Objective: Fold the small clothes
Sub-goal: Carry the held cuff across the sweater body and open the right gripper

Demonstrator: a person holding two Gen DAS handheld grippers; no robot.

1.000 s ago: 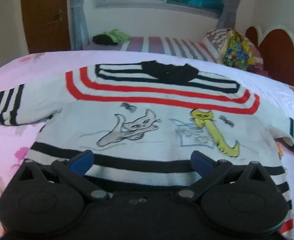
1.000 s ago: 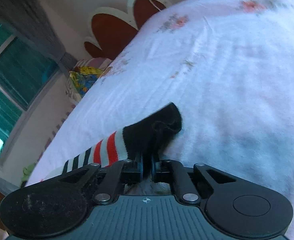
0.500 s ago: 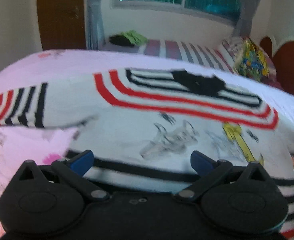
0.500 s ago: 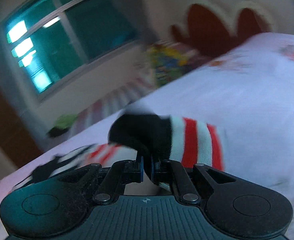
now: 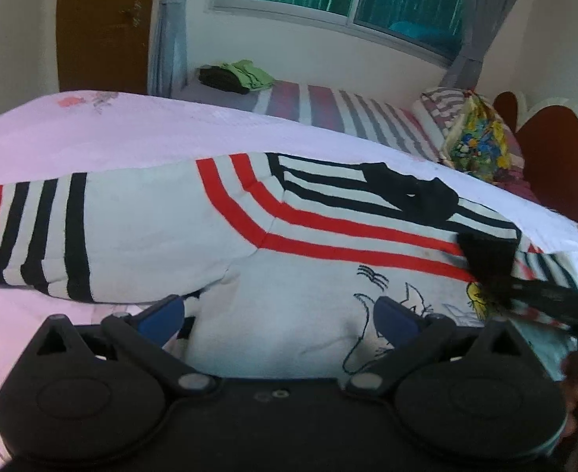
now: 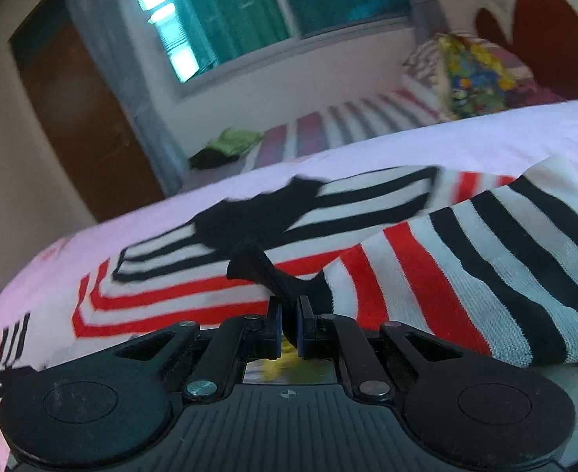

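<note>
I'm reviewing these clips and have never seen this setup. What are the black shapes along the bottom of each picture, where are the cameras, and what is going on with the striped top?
There is no robot here: a person holds a two-finger tool in each hand, and a wide-angle camera on each one looks forward along its fingers. The black shapes are those tools. In the left view, the left tool is open, its blue pads apart above a child's striped sweater with cat drawings, spread on a pink floral bedspread. In the right view, the right tool is shut on the sweater's black sleeve cuff, holding the striped sleeve over the sweater's body. Behind are a second bed, a window and a door.
</note>
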